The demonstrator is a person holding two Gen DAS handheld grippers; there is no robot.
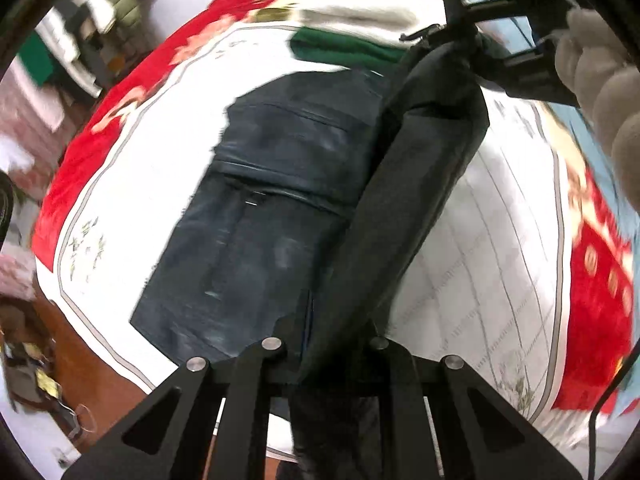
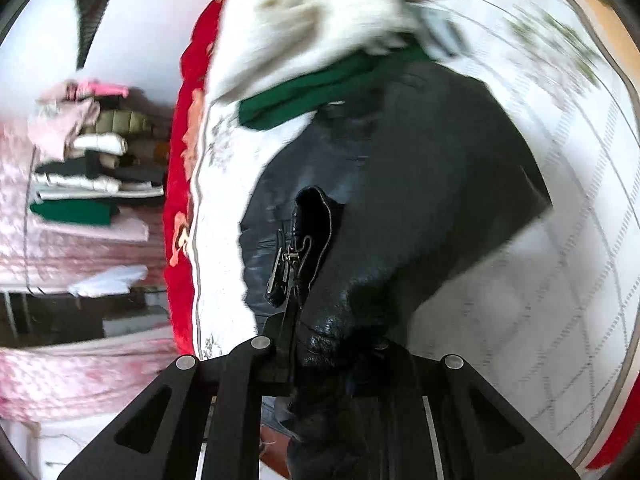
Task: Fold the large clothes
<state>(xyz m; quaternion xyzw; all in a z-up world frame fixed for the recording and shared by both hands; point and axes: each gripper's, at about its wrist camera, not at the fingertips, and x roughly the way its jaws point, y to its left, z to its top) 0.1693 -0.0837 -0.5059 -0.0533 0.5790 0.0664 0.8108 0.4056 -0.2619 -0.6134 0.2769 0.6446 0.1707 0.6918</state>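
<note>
Dark jacket (image 1: 264,216) lay spread on the white quilted bedcover (image 1: 492,280) of a bed, red blanket (image 1: 132,92) along its edges. One sleeve was lifted off the jacket and ran taut between the two tools. Left gripper (image 1: 332,364) had its jaws closed on one end of the sleeve. Right gripper (image 2: 332,364) jaws were clamped on the glossy cuff end, zipper tab hanging just left. Folded green garment (image 2: 320,88) sat at the jacket's far edge under a white fluffy item (image 2: 304,12).

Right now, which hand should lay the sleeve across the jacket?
Probably the left: its gripper grips the sleeve low beside the jacket, while the right gripper holds the far end high.
</note>
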